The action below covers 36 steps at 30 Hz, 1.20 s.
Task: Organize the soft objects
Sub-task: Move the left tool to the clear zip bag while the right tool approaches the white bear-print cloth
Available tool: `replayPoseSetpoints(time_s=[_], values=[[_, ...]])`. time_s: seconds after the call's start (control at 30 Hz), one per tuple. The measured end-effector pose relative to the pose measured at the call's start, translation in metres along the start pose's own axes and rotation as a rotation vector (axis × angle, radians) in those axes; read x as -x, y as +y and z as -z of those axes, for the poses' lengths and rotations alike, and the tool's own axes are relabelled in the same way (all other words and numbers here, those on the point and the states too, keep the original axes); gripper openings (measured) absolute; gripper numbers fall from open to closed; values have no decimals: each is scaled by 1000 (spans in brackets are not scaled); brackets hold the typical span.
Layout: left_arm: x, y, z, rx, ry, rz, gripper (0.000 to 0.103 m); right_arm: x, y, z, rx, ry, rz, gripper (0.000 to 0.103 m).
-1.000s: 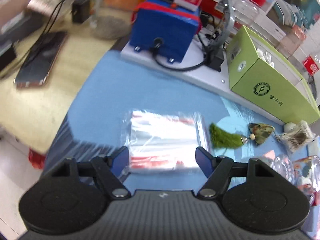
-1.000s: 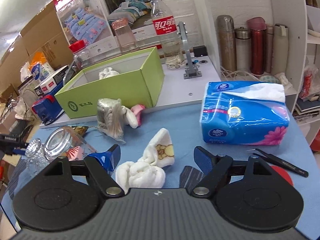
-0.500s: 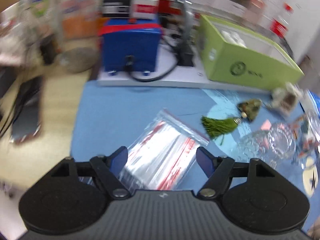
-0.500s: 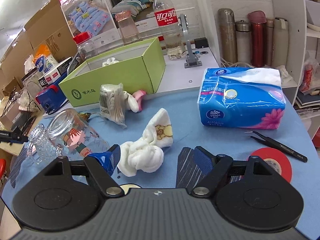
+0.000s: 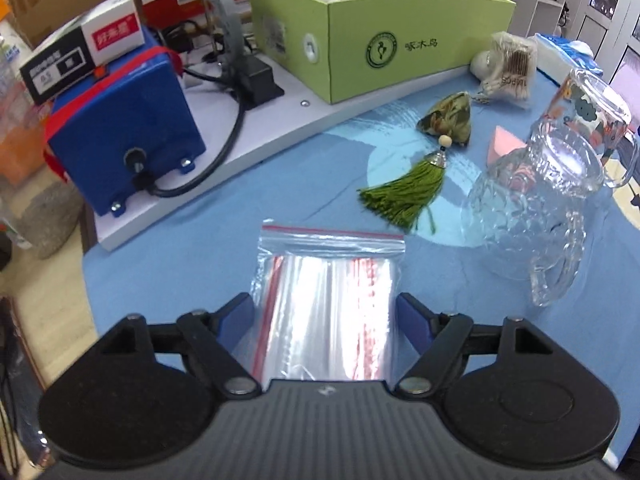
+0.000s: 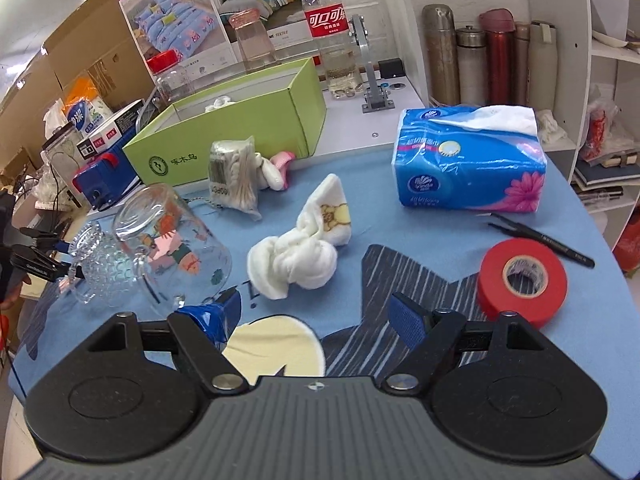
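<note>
hand-held gripper (image 6: 316, 312): jaws apart, empty | white towel (image 6: 298, 256): knotted, just ahead

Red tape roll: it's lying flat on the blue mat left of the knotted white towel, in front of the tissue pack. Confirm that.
Not quite. In the right wrist view the red tape roll lies flat on the blue mat right of the knotted white towel, in front of the tissue pack.

A glossy clear plastic zip bag (image 5: 328, 300) lies on the matt blue cloth mat (image 5: 168, 268). At two o'clock sits a knobbly glass mug (image 5: 528, 216); beyond, a silky green thread tassel (image 5: 404, 196). The knotted white terry towel (image 6: 296, 260) looks soft; the red tape roll (image 6: 522, 276) is shiny and smooth.
</note>
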<state>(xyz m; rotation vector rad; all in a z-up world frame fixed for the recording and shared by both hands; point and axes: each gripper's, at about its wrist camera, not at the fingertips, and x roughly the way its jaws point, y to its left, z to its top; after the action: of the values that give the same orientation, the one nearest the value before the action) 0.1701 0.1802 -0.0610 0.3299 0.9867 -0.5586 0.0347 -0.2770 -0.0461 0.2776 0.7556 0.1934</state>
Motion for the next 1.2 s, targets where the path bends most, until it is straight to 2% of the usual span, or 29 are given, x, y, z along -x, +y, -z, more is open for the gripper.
replayPoseSetpoints(time_s=[0.1, 0.23, 0.4, 0.53, 0.73, 0.83, 1.0, 1.2], values=[[1, 4, 4, -17, 16, 14, 78, -4, 6, 5, -11, 8, -10, 67], [-2, 11, 8, 6, 14, -2, 91, -12, 9, 4, -20, 3, 1, 67], [-3, 11, 7, 20, -5, 16, 92, -15, 6, 1, -50, -19, -4, 67], [-7, -10, 5, -42, -32, 47, 92, -21, 3, -5, -94, -53, 5, 67], [-8, -12, 3, -41, -33, 50, 92, -38, 8, -19, -84, -73, 21, 67], [-8, -12, 3, -39, -33, 49, 92, -59, 14, -29, -52, -56, 49, 67], [-10, -13, 3, -42, -35, 48, 92, -95, 20, -29, 2, 41, 99, 68], [-10, -14, 2, -44, -23, 47, 92, -98, 39, -15, 193, 20, 181, 72]])
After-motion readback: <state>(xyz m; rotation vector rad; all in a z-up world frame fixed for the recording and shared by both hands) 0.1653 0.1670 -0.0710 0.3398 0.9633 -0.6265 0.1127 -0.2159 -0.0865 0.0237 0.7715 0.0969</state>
